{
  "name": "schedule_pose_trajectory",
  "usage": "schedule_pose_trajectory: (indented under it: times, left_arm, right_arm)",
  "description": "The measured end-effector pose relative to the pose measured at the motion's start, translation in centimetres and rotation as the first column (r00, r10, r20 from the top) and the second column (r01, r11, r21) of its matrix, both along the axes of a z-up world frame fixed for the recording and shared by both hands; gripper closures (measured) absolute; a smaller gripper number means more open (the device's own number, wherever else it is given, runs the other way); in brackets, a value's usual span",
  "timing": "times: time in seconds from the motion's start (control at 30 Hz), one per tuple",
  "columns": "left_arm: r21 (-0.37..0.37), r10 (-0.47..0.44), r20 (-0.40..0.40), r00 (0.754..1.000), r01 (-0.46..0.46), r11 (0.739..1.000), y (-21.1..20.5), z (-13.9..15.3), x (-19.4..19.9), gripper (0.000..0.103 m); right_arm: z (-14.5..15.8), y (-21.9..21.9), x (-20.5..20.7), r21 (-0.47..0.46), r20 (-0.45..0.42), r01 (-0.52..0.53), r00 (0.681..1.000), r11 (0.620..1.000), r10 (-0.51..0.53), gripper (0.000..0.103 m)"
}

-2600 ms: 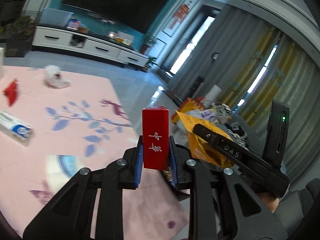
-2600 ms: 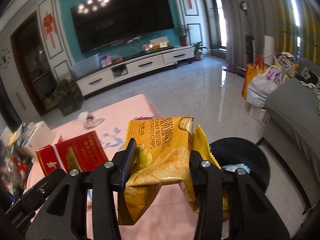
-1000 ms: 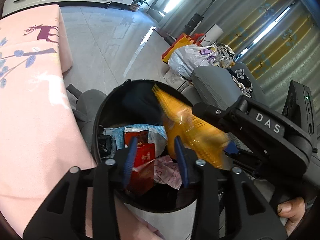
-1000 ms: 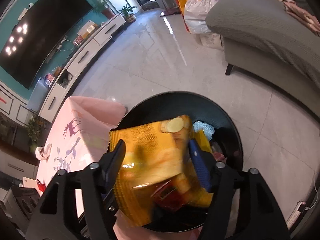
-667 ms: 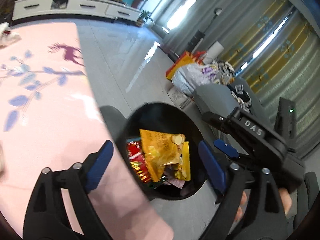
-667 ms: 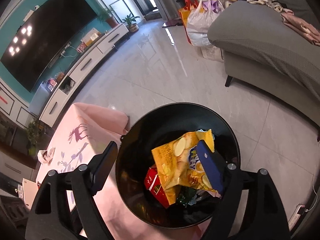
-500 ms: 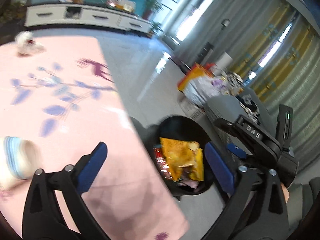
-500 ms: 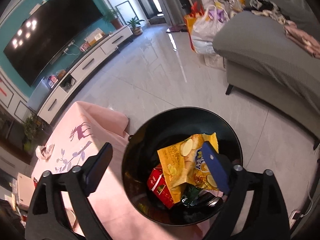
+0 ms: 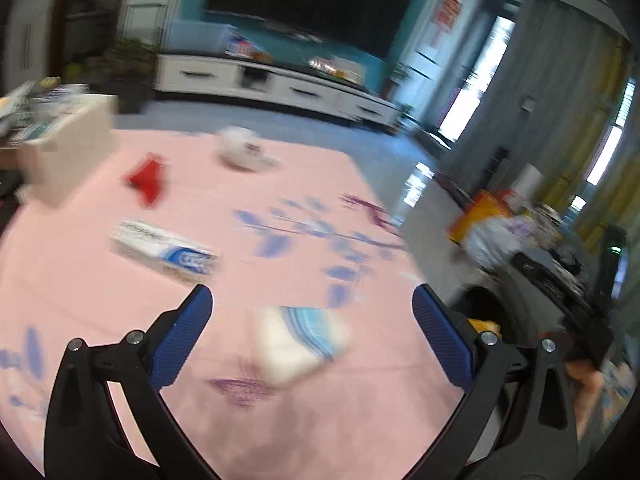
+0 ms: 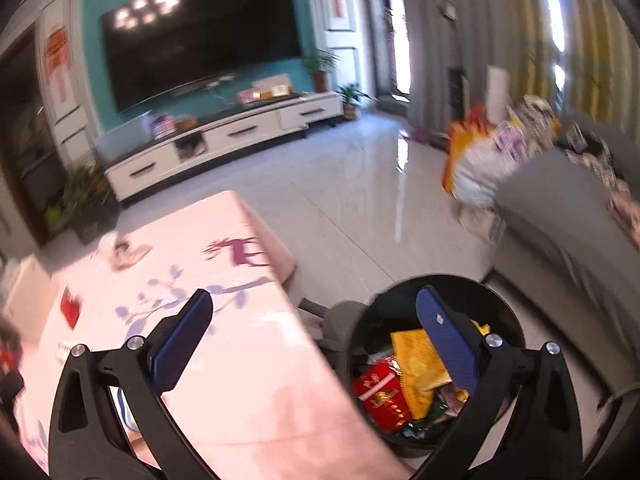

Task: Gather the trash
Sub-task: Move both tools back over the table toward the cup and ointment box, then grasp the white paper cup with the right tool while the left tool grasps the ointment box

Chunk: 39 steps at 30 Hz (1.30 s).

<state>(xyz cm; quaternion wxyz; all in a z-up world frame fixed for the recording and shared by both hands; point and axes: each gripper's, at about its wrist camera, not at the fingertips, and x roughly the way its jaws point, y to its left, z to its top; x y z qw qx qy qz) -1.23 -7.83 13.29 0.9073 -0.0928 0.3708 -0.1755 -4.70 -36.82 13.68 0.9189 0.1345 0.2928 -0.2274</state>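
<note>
Not much writing is readable here since both views are smeared. The red carton [image 10: 382, 396] in the black trash bin [image 10: 500, 312] has pale lettering I can't make out, and the white and blue box [image 9: 166, 252] on the counter [image 9: 80, 300] has a blue swirl logo, but its text is blurred.

The yellow chip bag [image 10: 420, 364] lies crumpled in the bin beside the red carton, on top of other wrappers. The bin stands on the floor just off the counter's pink cloth edge.

The left tongs [image 9: 312, 320] are spread wide with nothing in them, over a white and blue striped packet [image 9: 300, 340]. The right tongs [image 10: 316, 332] have just been opening, are also wide and empty, and straddle the counter edge and the bin.

Farther back on the counter are a red wrapper [image 9: 146, 178] and a crumpled white bag [image 9: 244, 152].
</note>
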Motion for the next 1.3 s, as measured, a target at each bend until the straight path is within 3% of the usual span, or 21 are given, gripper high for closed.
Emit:
schedule_pose_trajectory:
  times: [0.1, 0.2, 0.27, 0.43, 0.77, 1.13, 1.3]
  left_arm:
    - [-0.014, 0.151, 0.004, 0.988, -0.151, 0.988, 4.8, -1.5, 0.3, 0.003]
    - [0.035, 0.253, -0.009, 0.967, -0.253, 0.967, 8.3, -2.4, 1.6, 0.003]
    - [0.027, 0.294, -0.017, 0.956, -0.293, 0.956, 9.8, -2.7, 1.8, 0.003]
    - [0.005, 0.326, -0.071, 0.943, -0.327, 0.945, 12.2, -3.4, 2.6, 0.003]
    - [-0.08, 0.402, -0.177, 0.898, -0.42, 0.904, 16.8, -4.8, 4.0, 0.003]
    - [-0.016, 0.382, -0.214, 0.899, -0.394, 0.919, 16.8, -6.1, 4.9, 0.003]
    - [-0.015, 0.359, -0.259, 0.897, -0.375, 0.927, 16.4, -7.1, 5.8, 0.003]
  right_arm:
    - [-0.5, 3.7, 1.4, -0.048, -0.023, -0.055, 0.998, 0.997, 0.054, 0.003]
    - [-1.8, 6.5, 2.6, -0.05, -0.04, -0.121, 0.992, 0.991, 0.119, 0.003]
    - [-2.7, 8.2, 3.3, -0.062, -0.069, -0.168, 0.984, 0.984, 0.164, 0.003]
    - [-4.2, 11.8, 4.2, -0.12, -0.119, -0.256, 0.963, 0.959, 0.242, 0.003]
    - [-6.0, 15.8, 4.6, -0.048, -0.123, -0.367, 0.925, 0.929, 0.359, 0.003]
    - [-7.2, 18.5, 5.5, 0.036, -0.165, -0.472, 0.867, 0.881, 0.471, 0.004]
    - [-8.5, 20.0, 6.6, 0.047, -0.24, -0.514, 0.826, 0.856, 0.51, 0.003]
